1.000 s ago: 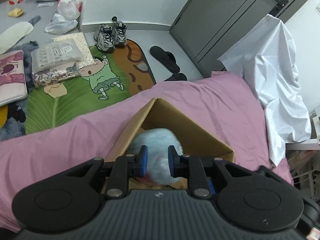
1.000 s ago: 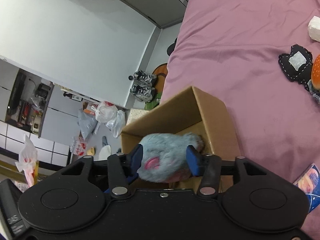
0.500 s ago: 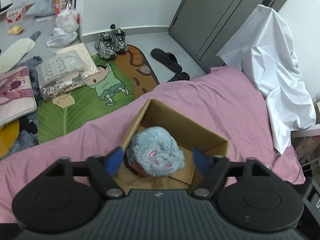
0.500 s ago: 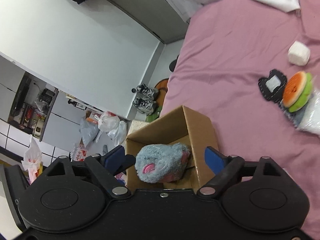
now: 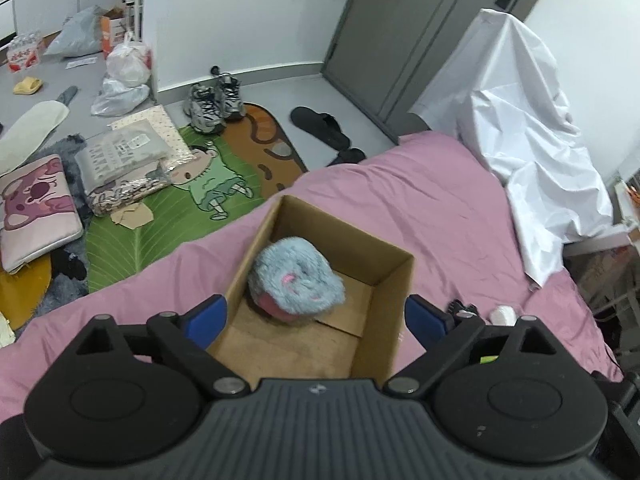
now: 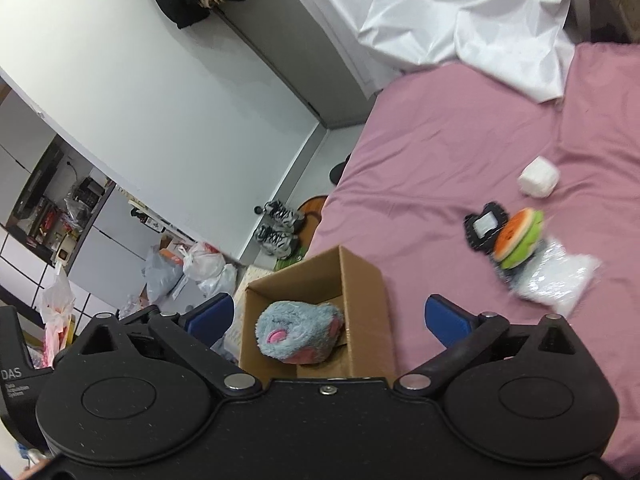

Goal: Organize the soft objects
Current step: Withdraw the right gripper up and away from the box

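Your left gripper (image 5: 316,316) has its blue fingers (image 5: 206,314) spread wide and opening, pressing on nothing; your right gripper (image 6: 326,316) is likewise released, its fingers (image 6: 448,320) opening with nothing grasped between them; both hang above the cardboard box (image 5: 394,300); inside it the grey-blue plush toy (image 5: 296,280) lies on the box floor against one wall, so that item looks put away; the box stands on the pink bed (image 5: 420,208); out on the bed, well apart from the box, you have a white soft block (image 6: 538,178), a black fabric piece (image 6: 482,228), a round orange-and-green plush (image 6: 520,242) and a clear plastic packet (image 6: 560,280) left to gather; I judge the task early, with most pieces not yet boxed.
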Demonstrator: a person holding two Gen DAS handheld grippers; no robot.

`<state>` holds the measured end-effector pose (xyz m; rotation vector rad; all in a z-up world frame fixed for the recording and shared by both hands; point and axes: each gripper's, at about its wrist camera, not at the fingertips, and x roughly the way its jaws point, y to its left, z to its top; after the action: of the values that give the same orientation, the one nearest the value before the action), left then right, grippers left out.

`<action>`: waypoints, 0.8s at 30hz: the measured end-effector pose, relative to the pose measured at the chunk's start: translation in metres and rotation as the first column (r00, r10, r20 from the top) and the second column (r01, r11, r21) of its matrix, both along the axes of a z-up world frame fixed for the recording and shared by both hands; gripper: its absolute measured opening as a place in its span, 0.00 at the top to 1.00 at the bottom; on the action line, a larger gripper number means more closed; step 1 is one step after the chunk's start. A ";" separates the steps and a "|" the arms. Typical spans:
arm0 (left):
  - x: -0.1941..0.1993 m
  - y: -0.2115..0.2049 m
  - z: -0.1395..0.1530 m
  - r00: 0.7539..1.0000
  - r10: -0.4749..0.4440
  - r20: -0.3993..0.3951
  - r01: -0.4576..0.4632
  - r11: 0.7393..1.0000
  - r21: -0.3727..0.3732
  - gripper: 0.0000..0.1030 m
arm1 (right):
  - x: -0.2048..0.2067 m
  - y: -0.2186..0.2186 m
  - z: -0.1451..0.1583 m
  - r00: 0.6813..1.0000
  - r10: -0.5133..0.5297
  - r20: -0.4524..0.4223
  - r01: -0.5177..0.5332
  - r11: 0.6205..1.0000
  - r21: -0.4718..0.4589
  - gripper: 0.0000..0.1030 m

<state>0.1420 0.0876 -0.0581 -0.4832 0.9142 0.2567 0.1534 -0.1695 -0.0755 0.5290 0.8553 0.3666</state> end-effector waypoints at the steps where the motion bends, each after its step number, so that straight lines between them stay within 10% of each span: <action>1: -0.003 -0.001 0.002 1.000 -0.002 0.005 0.002 1.000 -0.004 0.05 | -0.003 -0.004 0.002 1.000 -0.008 0.007 0.008 1.000 -0.005 0.00; 24: -0.050 -0.047 0.039 0.993 -0.044 0.109 0.041 0.999 0.033 0.00 | -0.053 -0.070 0.031 0.993 -0.024 0.115 0.030 0.998 -0.053 0.00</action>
<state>0.0916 0.0410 -0.0191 -0.4449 0.8115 0.2032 0.1000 -0.2396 -0.0444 0.4642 0.7444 0.3449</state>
